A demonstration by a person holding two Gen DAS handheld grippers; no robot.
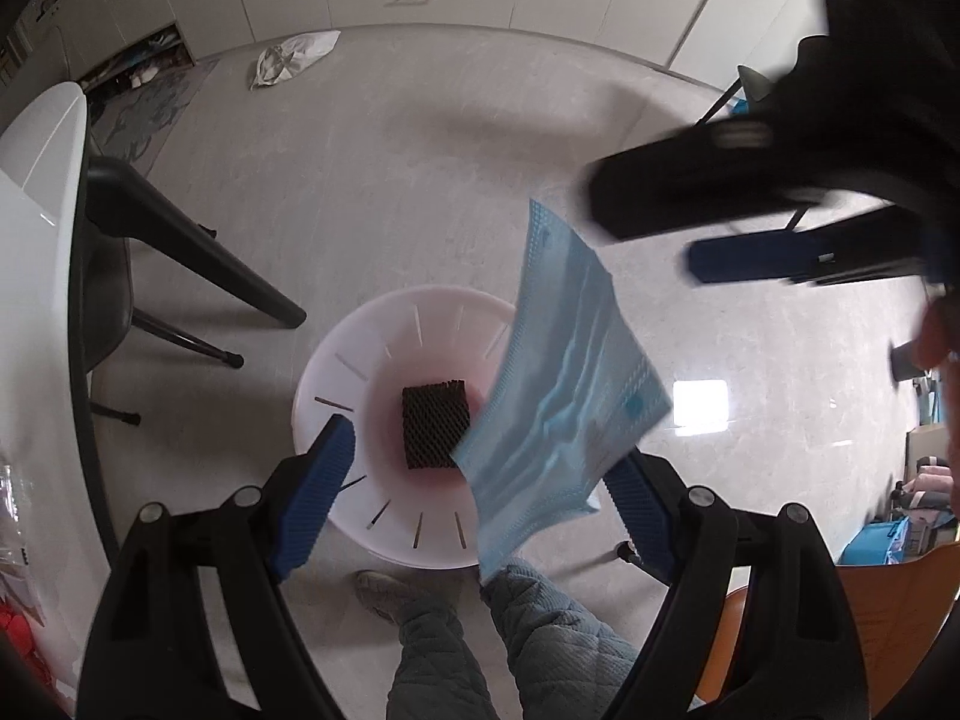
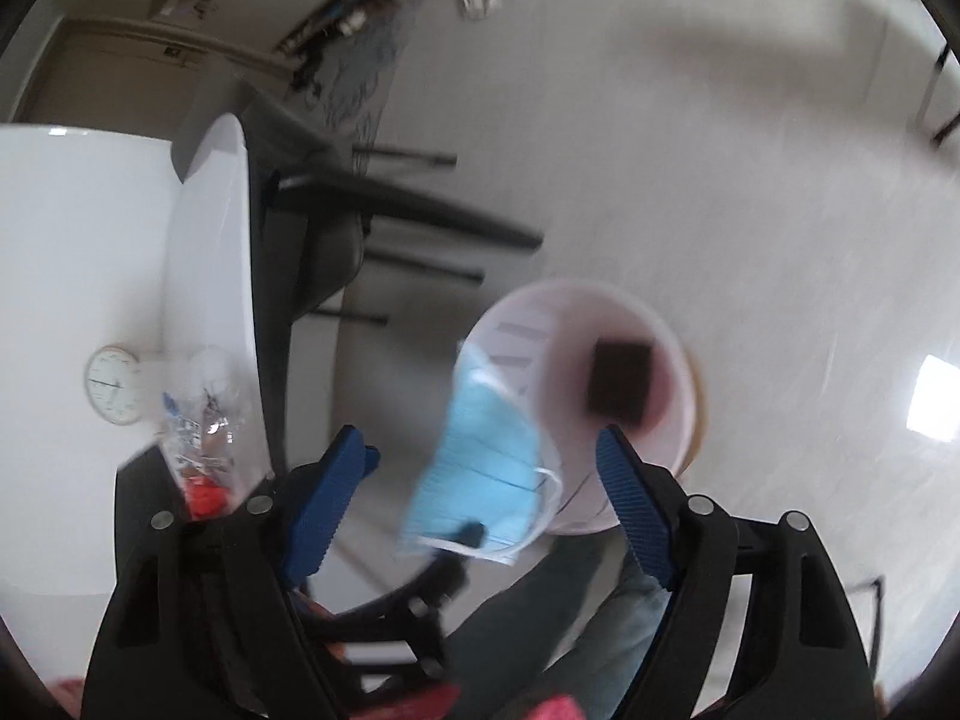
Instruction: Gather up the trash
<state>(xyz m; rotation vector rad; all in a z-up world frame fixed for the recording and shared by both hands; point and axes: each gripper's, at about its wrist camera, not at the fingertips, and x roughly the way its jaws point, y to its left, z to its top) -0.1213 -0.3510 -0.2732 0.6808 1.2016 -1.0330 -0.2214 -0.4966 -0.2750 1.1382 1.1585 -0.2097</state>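
Observation:
A light blue face mask (image 1: 564, 372) hangs loose in the air above a white bin (image 1: 318, 372) on the floor. A black ridged square pad (image 1: 435, 423) lies in the bin's bottom. My left gripper (image 1: 480, 450) points down over the bin, open, with the mask's lower edge against its right finger and no pinch on it. My right gripper (image 1: 642, 234) shows blurred at the upper right. In the right wrist view the mask (image 2: 480, 462) floats between the wide-apart fingers of the open right gripper (image 2: 480, 438), clear of both pads, beside the bin (image 2: 684, 372) and pad (image 2: 621, 384).
A white table (image 2: 78, 228) stands at the left with a round clock (image 2: 114, 384) and a clear plastic bag (image 2: 204, 438) near its edge. Black chair legs (image 1: 198, 252) reach toward the bin. A crumpled white bag (image 1: 294, 57) lies far off. The person's legs (image 1: 540, 630) stand by the bin.

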